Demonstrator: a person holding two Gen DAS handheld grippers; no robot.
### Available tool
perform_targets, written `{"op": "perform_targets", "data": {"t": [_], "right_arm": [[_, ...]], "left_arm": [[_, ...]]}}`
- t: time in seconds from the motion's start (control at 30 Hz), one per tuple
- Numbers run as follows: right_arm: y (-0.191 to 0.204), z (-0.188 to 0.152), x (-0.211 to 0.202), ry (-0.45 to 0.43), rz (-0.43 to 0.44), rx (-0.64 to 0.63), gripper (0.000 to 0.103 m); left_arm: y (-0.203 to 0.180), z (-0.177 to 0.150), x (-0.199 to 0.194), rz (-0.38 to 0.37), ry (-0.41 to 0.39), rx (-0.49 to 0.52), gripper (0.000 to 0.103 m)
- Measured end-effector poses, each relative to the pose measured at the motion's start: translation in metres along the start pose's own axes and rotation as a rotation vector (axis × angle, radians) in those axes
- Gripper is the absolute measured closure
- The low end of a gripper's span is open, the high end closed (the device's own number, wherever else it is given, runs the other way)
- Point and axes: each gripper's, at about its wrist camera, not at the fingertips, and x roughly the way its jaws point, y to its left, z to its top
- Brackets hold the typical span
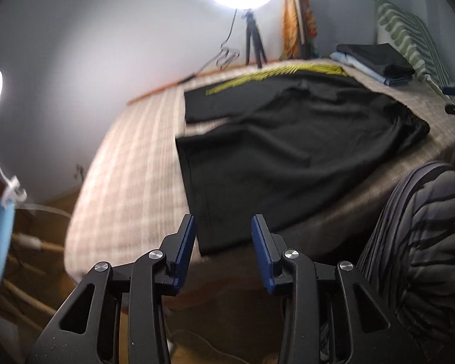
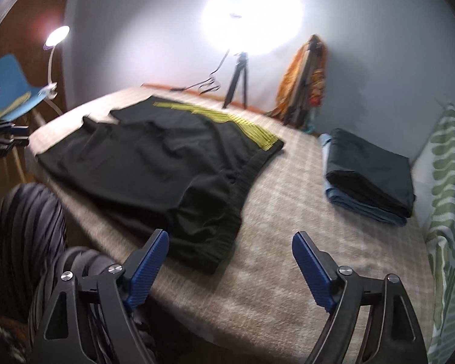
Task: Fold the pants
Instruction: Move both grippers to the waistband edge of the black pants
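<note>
Black pants (image 1: pixel 288 148) with a yellow striped side panel (image 1: pixel 276 74) lie spread flat on a beige checked bed (image 1: pixel 127 166). In the right wrist view the pants (image 2: pixel 154 163) show their elastic waistband (image 2: pixel 242 188) nearest me. My left gripper (image 1: pixel 224 227) is open and empty, just short of the near leg hem. My right gripper (image 2: pixel 230 242) is wide open and empty, hovering just before the waistband corner.
A stack of folded clothes (image 2: pixel 370 179) lies on the bed's right side next to a green patterned pillow (image 2: pixel 449 182). A ring light on a tripod (image 2: pixel 238 82) stands at the far edge. A blue chair (image 2: pixel 12 88) with a clip lamp stands left. My striped knee (image 1: pixel 424 242) is close.
</note>
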Motion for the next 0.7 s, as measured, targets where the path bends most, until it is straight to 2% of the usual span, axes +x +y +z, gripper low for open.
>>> {"op": "perform_targets", "data": {"t": [0.1,0.37,0.43,0.7], "right_arm": [[0.007,-0.005,0.011,0.026,0.021,-0.031,0.021],[0.023,-0.011,0.039,0.083,0.077,-0.12,0.026],[0.027,-0.013,0.044,0.093,0.082,-0.132,0.026],[0.043,-0.014,0.064,0.126,0.097,-0.2,0.03]], "left_arm": [[0.004,-0.007,0.01,-0.042,0.024,-0.049,0.067],[-0.001,-0.009,0.035,-0.064,0.048,-0.009,0.066],[0.003,-0.011,0.038,-0.062,0.054,-0.023,0.06],[0.003,-0.021,0.042,-0.013,0.045,0.113,0.06]]}}
